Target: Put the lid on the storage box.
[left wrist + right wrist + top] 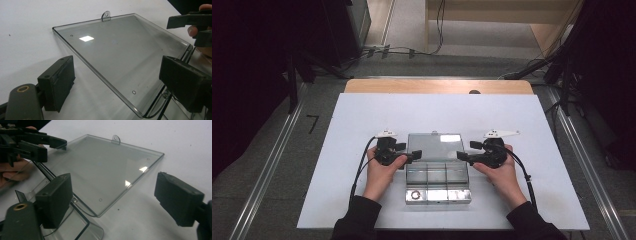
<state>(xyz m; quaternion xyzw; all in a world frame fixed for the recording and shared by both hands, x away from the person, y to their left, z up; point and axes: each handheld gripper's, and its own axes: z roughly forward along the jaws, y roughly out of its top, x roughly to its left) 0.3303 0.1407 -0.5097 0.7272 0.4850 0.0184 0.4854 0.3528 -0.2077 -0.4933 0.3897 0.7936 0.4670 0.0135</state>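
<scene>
Box: clear compartment box (438, 186) sat mid-worktop (362, 115), lid (434, 146) swung open, leaning away from me; a small ring (415, 194) lay in its front left cell.
Left claw (411, 156): I had it at the lid's left edge, by the hinge end; jaws apart, gripping nothing, lid edge running between them in the left gripper view (110, 85).
Right claw (463, 156): mirrored at the lid's right edge; jaws likewise apart, lid corner (100, 212) between them, untouched.
Key relation: the lid lay directly between both claws, its side edges running away from me, across each claw's line; both hands equally near.
Judgement: I read this as a two-sided pinch of the lid, probably to close it.
</scene>
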